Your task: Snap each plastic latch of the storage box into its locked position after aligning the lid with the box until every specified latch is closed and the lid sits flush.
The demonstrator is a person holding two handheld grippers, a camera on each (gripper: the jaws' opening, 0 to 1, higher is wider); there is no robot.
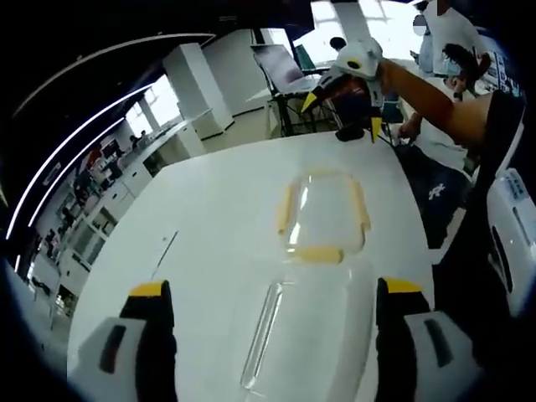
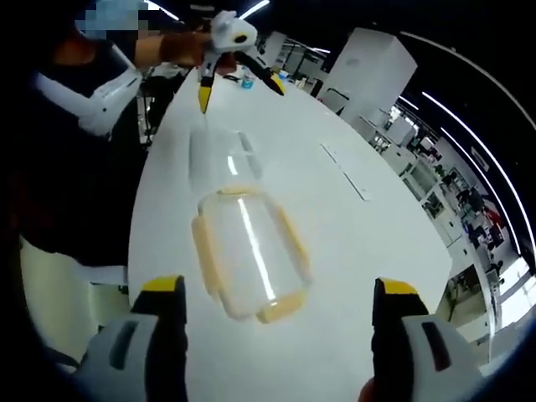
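Both my grippers are held up over the white table point(image 1: 218, 201), facing each other from opposite ends of the work. In the left gripper view, my left gripper point(image 1: 272, 289) has its jaws spread wide with nothing between them; just ahead of them lies the clear storage box point(image 1: 306, 343), flat on the table. Just beyond it is the clear lid point(image 1: 324, 216), with yellow latches point(image 1: 318, 254) along its edges, separate from the box and resting on the table. Farther off, the right gripper point(image 1: 342, 117) hangs above the table's far end, its yellow-tipped jaws apart and holding nothing. In the right gripper view the order flips: the lid point(image 2: 249, 251) lies nearest my wide-open jaws, the box point(image 2: 219, 155) beyond it, and the left gripper point(image 2: 239, 84) is raised past that, open and empty-handed.
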